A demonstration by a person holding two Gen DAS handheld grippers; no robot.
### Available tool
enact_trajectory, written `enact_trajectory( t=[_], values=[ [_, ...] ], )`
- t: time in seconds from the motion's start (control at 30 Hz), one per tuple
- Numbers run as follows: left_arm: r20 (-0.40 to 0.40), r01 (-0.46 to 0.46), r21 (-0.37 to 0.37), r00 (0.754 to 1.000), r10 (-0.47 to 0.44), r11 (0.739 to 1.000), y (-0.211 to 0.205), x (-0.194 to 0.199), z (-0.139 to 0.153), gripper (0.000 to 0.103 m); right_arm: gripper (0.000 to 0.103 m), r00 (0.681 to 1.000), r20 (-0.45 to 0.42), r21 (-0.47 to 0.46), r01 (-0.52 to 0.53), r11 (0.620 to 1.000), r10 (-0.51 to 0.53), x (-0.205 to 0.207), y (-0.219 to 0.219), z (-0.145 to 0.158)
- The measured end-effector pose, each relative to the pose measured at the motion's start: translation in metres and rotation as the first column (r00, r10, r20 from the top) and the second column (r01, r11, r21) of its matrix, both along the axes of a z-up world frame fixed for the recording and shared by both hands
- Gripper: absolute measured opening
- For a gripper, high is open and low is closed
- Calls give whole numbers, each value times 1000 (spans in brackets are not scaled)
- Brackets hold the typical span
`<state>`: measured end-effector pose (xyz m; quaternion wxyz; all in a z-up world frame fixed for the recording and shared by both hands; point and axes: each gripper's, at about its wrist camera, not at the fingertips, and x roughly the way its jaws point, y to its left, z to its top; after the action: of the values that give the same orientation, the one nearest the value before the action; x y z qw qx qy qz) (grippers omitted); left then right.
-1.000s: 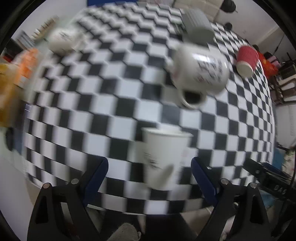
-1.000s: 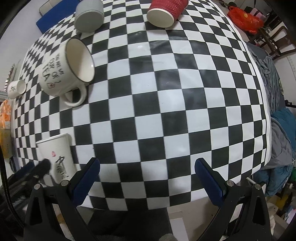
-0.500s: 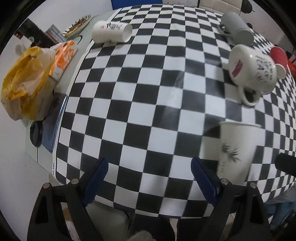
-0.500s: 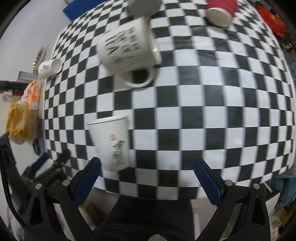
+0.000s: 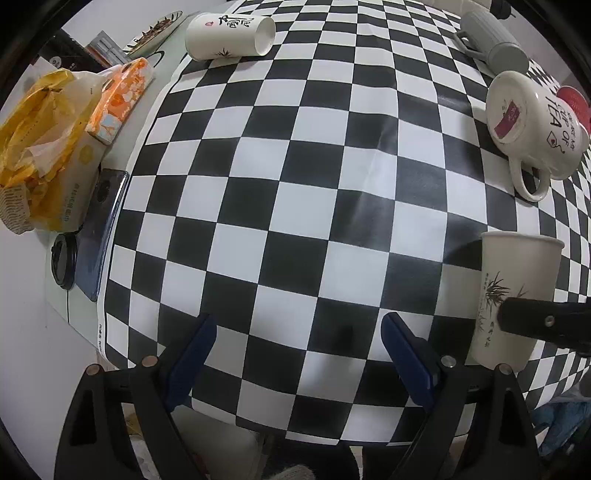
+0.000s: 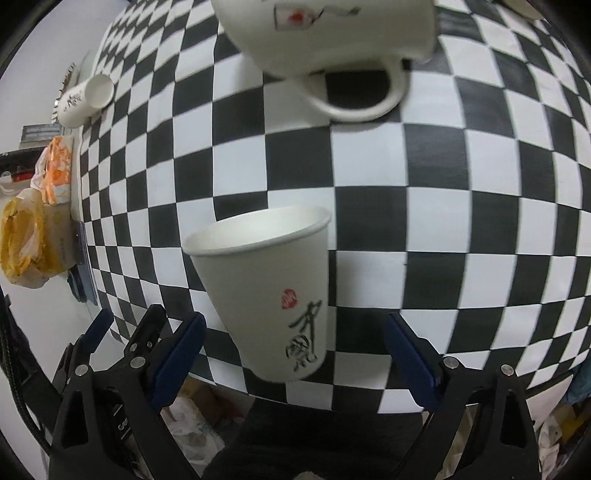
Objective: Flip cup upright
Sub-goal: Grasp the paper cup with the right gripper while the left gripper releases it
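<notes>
A black-and-white checkered tablecloth (image 5: 295, 192) carries an upright white paper cup (image 6: 269, 295) near its edge; both the left gripper (image 5: 297, 363) and right gripper (image 6: 293, 363) stand apart, empty.

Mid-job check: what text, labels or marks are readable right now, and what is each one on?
"CUP OF TEA": on the ceramic mug lying on its side; the line above it is cut off.
Black brush characters and a red seal: upright paper cup, not legible.
Similar brush characters: tipped paper cup, not legible.
Print on the yellow bag: too small.
</notes>
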<state>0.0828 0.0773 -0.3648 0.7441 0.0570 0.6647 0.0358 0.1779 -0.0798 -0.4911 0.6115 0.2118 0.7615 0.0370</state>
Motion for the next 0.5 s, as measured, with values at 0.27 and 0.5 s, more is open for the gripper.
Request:
enact_trajectory(
  t=[0.27,0.5],
  values=[
    [-15,4,-8,1000,-4,1000,3,1,-8,91,76,999,-33,33,2,999,-1,0,11,-16],
    [-20,-7,-23,1000,7,1000,13,13,-13,91,65,999,52,49,14,999,-17,0,13,-7]
  ],
)
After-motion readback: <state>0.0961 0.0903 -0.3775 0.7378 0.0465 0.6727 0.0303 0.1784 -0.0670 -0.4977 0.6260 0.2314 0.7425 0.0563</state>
